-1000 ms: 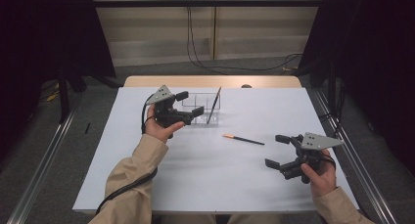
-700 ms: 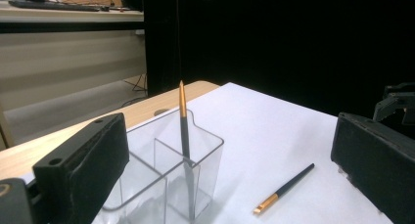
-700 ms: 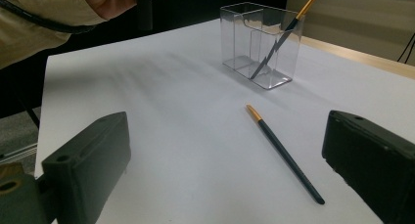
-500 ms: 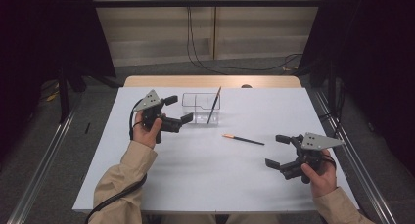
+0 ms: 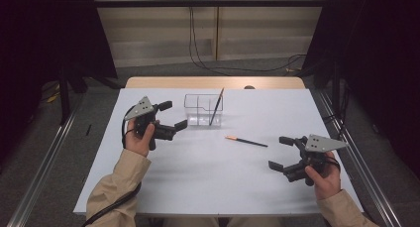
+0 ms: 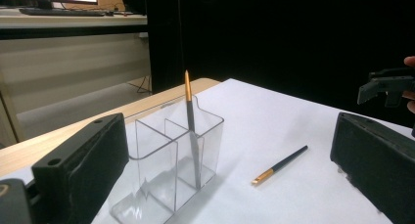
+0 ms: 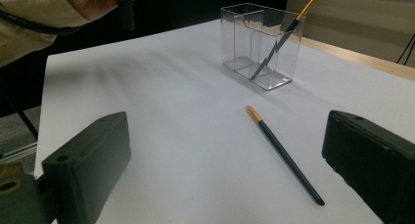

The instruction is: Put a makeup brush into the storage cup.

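A clear plastic holder (image 5: pixel 200 110) (image 6: pixel 166 170) (image 7: pixel 240 38) stands at the back middle of the white sheet, with a dark pencil (image 5: pixel 216 107) (image 6: pixel 191 121) (image 7: pixel 281 38) leaning in its right compartment, orange end up. A second dark pencil (image 5: pixel 246 141) (image 6: pixel 280 165) (image 7: pixel 284 153) lies flat on the sheet. My left gripper (image 5: pixel 172 115) (image 6: pixel 227 136) is open and empty, held left of the holder and facing it. My right gripper (image 5: pixel 280 152) (image 7: pixel 227 136) is open and empty at the right front, facing the loose pencil, a short way from it.
The white sheet (image 5: pixel 208 182) covers most of the table; a strip of bare wood (image 5: pixel 213 82) shows along the far edge. Cables hang down the wall behind. Metal rails run along the floor on both sides.
My left gripper has drawn back to the left, away from the holder. The pencil stays leaning in the holder. The right gripper and the loose pencil have not moved.
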`<state>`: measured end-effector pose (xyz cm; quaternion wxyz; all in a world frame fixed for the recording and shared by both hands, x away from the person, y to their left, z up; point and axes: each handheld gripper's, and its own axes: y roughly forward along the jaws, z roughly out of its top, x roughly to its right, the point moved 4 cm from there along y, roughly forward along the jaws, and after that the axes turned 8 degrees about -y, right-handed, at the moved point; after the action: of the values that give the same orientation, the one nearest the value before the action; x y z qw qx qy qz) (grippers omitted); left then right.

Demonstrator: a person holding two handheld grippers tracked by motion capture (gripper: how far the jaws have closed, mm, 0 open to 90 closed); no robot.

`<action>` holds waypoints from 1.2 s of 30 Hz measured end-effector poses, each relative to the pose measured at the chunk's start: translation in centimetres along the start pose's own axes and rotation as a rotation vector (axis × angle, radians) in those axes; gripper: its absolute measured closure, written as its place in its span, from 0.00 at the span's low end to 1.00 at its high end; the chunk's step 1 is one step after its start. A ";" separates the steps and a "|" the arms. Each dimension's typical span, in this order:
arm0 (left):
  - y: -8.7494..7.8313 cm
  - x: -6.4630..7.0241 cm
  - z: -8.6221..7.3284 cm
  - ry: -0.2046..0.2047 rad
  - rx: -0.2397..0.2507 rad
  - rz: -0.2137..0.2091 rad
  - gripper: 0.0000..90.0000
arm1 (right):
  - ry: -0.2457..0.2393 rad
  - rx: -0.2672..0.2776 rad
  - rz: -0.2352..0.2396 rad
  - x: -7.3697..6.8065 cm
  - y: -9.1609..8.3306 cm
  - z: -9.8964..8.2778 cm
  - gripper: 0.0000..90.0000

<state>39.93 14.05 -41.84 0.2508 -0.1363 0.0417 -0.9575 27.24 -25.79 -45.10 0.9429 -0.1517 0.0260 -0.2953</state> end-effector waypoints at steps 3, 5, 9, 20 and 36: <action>-0.4 -0.1 -0.3 -0.006 -0.002 0.006 0.01 | -0.004 -0.008 0.000 0.0 0.0 -0.1 0.04; -0.6 -0.2 -0.5 -0.012 -0.008 0.009 0.01 | -0.005 -0.012 -0.003 0.0 0.0 -0.1 0.04; -1.0 -0.4 -0.8 -0.022 -0.007 0.010 0.01 | -0.007 -0.008 -0.007 0.0 -0.1 -0.1 0.04; -2.2 -0.6 -1.3 -0.025 -0.020 0.012 0.01 | -0.006 -0.009 -0.019 -0.2 -0.3 -0.2 0.04; -4.8 -0.2 -1.4 -0.010 -0.013 0.012 0.01 | -0.012 -0.007 -0.010 -0.1 0.0 0.0 0.04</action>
<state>37.51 18.36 -42.49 0.2558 -0.1422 0.0475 -0.9550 27.16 -25.73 -45.09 0.9410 -0.1570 0.0208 -0.2989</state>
